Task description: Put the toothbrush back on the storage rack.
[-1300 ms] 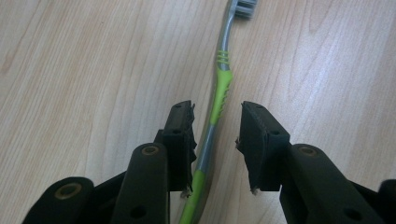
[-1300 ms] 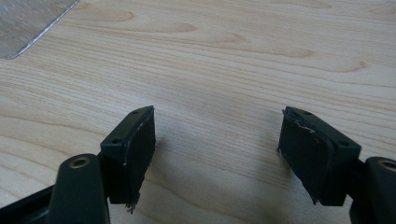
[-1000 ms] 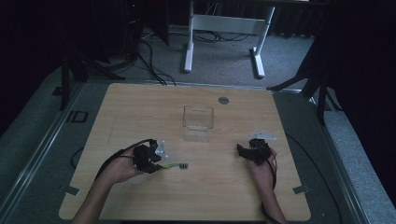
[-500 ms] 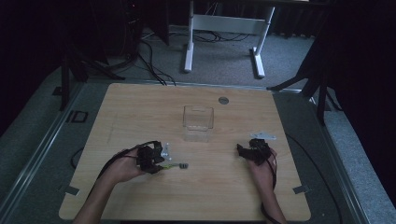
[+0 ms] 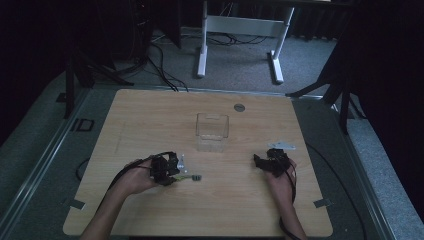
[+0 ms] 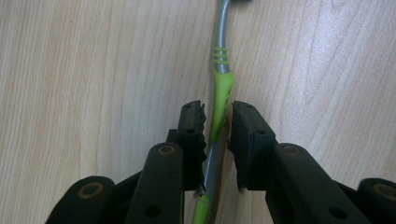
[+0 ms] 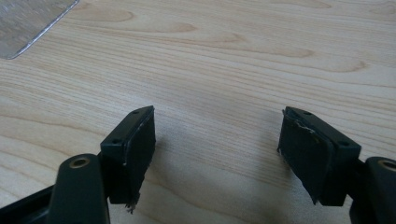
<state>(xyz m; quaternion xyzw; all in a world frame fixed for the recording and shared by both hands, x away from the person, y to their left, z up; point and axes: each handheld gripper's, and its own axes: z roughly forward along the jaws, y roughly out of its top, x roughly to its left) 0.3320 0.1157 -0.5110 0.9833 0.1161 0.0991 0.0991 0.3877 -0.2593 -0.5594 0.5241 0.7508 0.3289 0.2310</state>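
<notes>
Meanwhile, compared with a second ago, the left gripper point(image 5: 170, 169) has shifted slightly right along the wooden table point(image 5: 150, 120), closer over the toothbrush point(image 6: 219, 93); the right gripper point(image 7: 217, 154) is unchanged, jaws wide apart over bare wood. Toothbrush is grey with lime-green grip, lying flat on the table, head pointing away. Its handle runs between the left jaws, which stand narrow and close on both sides of it.
</notes>
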